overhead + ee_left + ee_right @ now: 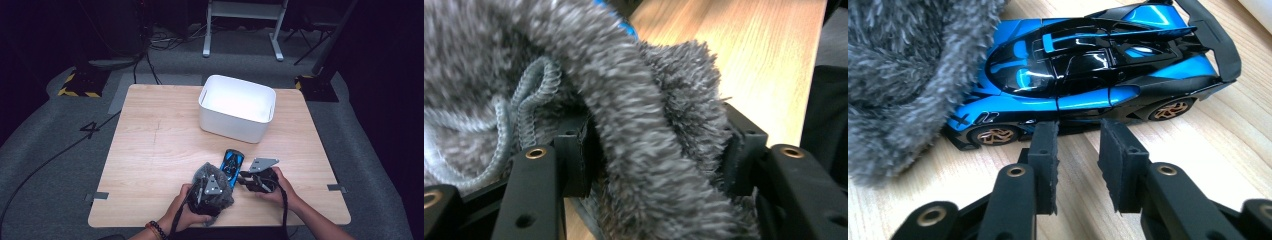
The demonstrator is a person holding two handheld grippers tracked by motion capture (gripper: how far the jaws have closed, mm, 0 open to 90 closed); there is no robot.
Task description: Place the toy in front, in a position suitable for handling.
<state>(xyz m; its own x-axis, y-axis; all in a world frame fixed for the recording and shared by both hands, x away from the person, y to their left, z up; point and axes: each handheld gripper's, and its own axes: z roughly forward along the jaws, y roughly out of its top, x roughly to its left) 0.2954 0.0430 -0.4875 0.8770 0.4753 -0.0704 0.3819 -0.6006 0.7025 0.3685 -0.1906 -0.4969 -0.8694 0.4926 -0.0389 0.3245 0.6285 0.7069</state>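
Here, wooden table (150, 150), grey carpet (40, 150)

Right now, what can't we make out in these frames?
- Toy car: the grey fuzzy fabric covers its nose in the right gripper view, and its near end in the high view.
- Left gripper: fabric bunched between the jaws hides the pad faces in the left gripper view, so the grip is unclear.
- White bin: glare washes out the inside in the high view.
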